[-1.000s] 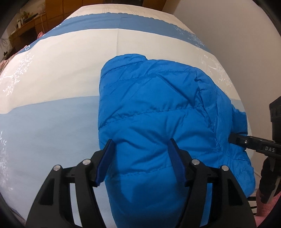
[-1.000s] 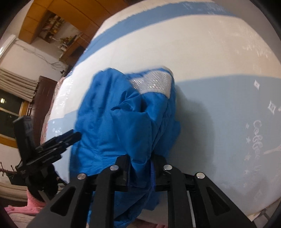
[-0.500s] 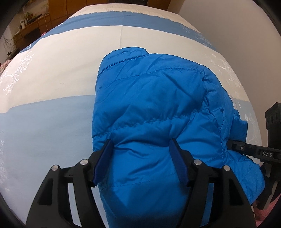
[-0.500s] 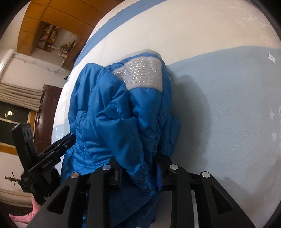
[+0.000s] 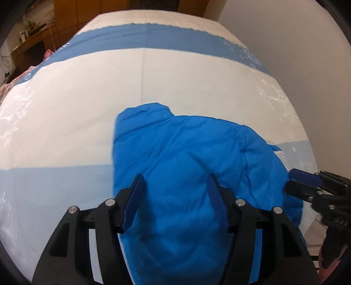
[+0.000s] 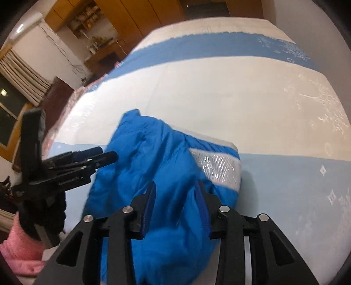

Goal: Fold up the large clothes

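Observation:
A bright blue puffer jacket (image 5: 186, 157) lies bundled on the near part of a bed with a blue and white striped sheet (image 5: 87, 98). My left gripper (image 5: 175, 197) hovers over the jacket's near left part. Its jaws stand wide and are closing, with jacket fabric below the gap and neither pad pressing. In the right wrist view the jacket (image 6: 153, 157) shows a silver-white panel (image 6: 219, 171). My right gripper (image 6: 175, 206) straddles a bulge of the jacket; its jaws are opening and the pads look clear of the cloth. Each gripper also shows in the other's view, the right gripper (image 5: 291, 182) and the left gripper (image 6: 105, 155).
A pale wall (image 5: 285, 43) runs along the bed's right side. Wooden cabinets (image 6: 131, 13) and curtains stand beyond the far left. A gloved hand (image 6: 43, 210) with a pink sleeve (image 6: 19, 247) holds the left gripper. Pink patterned cloth (image 5: 6, 87) lies at the bed's left edge.
The right jaws, clamped on a jacket fold before, have spread and let it go. The jacket has settled lower on the bed. Both grippers have drawn back toward the near edge.

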### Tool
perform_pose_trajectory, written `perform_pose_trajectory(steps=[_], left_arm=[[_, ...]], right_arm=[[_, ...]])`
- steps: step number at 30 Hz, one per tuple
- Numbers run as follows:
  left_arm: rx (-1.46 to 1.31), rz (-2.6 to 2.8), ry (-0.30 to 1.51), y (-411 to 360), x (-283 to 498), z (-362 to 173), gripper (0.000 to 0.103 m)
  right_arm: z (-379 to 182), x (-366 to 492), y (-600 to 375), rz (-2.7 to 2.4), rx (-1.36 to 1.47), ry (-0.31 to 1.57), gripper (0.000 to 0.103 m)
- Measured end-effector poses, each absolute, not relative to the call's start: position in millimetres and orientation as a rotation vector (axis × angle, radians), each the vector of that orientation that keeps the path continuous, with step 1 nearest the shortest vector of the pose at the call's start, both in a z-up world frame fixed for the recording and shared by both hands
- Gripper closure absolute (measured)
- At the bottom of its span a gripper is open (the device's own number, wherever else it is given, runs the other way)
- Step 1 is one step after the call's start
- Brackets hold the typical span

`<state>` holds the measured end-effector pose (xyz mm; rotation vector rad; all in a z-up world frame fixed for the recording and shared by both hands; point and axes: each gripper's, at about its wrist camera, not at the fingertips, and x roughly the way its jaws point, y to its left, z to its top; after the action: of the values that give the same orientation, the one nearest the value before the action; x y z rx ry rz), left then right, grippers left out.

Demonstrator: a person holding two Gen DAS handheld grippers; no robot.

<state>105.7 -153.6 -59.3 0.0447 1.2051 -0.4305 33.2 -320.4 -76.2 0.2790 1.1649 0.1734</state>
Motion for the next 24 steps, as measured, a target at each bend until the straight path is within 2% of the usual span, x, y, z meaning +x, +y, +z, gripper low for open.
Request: perform_pose_trajectory(steps=[2, 7, 10, 13, 20, 24], left_arm=[[0.074, -0.431, 1.238, -159, 118, -74, 0.041], [0.052, -0.438, 1.303, -165, 132, -100, 0.039], [0.051, -0.426, 1.32, -167, 133, -100, 0.04], [0.043, -0.415, 1.31, -162, 126, -84, 0.045], [0.041, -0.423, 1.216, -134, 58, -40, 0.046], [0.031, -0.417, 1.192, -120, 17, -32, 0.046]], right_arm=[[-92, 45, -326, 0.11, 0.239, 1.192, 0.068], [-136, 56, -341, 0.087, 0.292, 1.246, 0.067], [-144, 60, -341, 0.079, 0.309, 1.244, 0.066], [-133, 55, -350, 0.083, 0.338, 1.239, 0.067], [-54, -8, -340, 0.239, 0.252, 1.108, 0.065], [-44, -34, -318, 0.346, 0.192, 1.117, 0.066]])
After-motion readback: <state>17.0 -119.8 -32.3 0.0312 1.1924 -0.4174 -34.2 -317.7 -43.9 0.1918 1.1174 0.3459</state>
